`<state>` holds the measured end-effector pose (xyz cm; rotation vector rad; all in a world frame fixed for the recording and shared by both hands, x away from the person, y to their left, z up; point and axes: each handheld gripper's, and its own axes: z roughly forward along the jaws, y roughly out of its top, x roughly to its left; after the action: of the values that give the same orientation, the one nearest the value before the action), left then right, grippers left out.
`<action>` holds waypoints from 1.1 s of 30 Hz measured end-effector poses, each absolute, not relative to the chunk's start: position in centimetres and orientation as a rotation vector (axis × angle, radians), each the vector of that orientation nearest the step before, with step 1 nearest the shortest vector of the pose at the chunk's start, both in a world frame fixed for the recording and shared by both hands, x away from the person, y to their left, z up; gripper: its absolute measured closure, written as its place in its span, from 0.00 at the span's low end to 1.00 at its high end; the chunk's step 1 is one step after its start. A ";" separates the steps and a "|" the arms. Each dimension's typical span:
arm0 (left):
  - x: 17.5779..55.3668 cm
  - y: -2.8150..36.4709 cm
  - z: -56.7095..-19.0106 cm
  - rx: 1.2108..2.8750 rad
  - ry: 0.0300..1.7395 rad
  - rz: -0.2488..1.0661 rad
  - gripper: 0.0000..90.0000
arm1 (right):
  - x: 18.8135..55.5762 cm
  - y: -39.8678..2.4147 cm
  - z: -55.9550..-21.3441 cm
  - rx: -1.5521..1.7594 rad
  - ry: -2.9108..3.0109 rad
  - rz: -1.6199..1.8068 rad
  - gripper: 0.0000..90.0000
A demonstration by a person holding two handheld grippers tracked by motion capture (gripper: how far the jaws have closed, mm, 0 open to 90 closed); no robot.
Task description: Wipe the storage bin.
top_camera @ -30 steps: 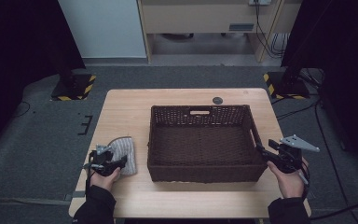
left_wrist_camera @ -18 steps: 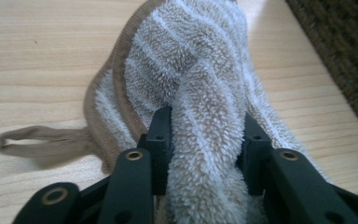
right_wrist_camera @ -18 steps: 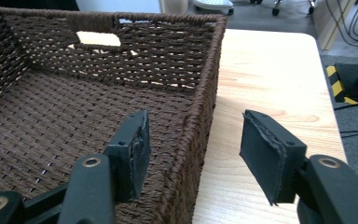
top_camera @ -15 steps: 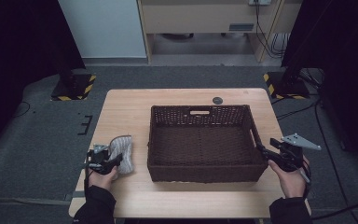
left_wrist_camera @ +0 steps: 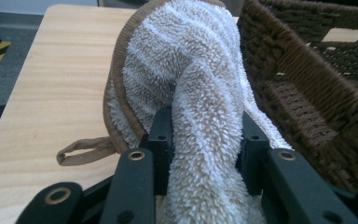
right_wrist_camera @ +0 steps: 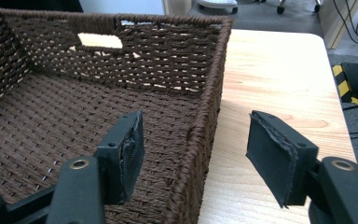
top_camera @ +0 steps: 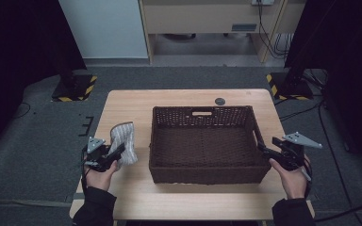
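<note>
A beige terry towel (top_camera: 124, 140) with a brown hem stands bunched up left of the basket, its loop (left_wrist_camera: 81, 153) drooping toward the table. My left gripper (top_camera: 115, 155) has just closed on it; in the left gripper view the towel (left_wrist_camera: 191, 70) is pinched between both pads of the left gripper (left_wrist_camera: 205, 149). The dark brown wicker basket (top_camera: 202, 110) is empty. My right gripper (top_camera: 264, 150) straddles the basket's right wall (right_wrist_camera: 212, 107). In the right gripper view the right gripper (right_wrist_camera: 196, 144) stands open, its jaws just opening, neither pad touching the wall.
The light wooden table (top_camera: 132, 103) has bare room behind the basket and along its front edge. A small black disc (top_camera: 220, 100) lies behind the basket. The basket wall (left_wrist_camera: 307, 70) stands close to the right of the towel.
The left gripper closed on the towel and rose, pulling it up off the table into a bunched fold. The right hand kept its place at the basket's right wall.
</note>
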<state>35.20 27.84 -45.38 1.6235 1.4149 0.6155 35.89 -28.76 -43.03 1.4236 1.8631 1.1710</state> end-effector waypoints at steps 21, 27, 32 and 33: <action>39.8 26.3 -43.4 1.624 1.337 0.651 0.72 | 36.3 -28.4 -43.5 1.415 1.909 1.144 0.53; 41.5 25.5 -43.2 1.615 1.336 0.633 0.72 | 35.8 -28.4 -43.7 1.415 1.946 1.118 0.63; 42.6 24.7 -43.0 1.647 1.319 0.624 0.72 | 35.6 -28.3 -43.8 1.424 1.974 1.101 0.66; 42.7 24.5 -43.0 1.652 1.314 0.622 0.72 | 35.6 -28.2 -43.9 1.417 1.979 1.097 0.66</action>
<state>42.74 24.52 -43.02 1.6518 1.3144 0.6222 35.55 -28.23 -43.85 1.4167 1.9794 1.0971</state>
